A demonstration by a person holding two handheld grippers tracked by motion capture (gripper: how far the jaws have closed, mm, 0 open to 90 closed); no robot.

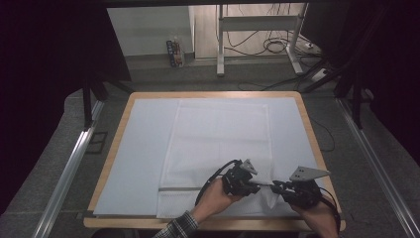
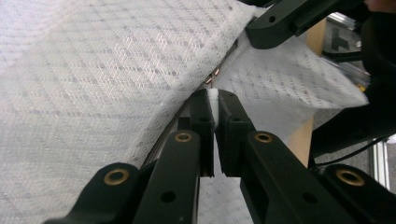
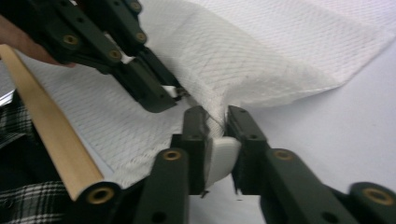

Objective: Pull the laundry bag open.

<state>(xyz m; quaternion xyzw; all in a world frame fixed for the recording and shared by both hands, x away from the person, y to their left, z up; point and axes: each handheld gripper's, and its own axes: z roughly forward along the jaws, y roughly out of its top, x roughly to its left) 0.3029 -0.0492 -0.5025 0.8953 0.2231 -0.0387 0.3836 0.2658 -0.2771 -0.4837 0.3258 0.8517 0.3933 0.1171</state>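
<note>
I see one white mesh bag [image 1: 218, 144] lying on a pale sheet [image 1: 138, 158] over the wooden table [image 1: 312, 134]. Its near right corner sits close to the table's front edge, while open sheet lies to the left and beyond. I have two grippers. My left gripper [image 1: 255, 183] is clamped on the bag's zipper edge. My right gripper [image 1: 274, 185], jaws a little apart, pinches mesh at the same raised corner.

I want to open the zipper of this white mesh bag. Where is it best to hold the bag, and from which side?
Probably grip the mesh bag at its near right corner, beside the zipper, coming low from the table's near edge. There the fabric is lifted and bunched, as the left gripper and right gripper pinch it now.
</note>
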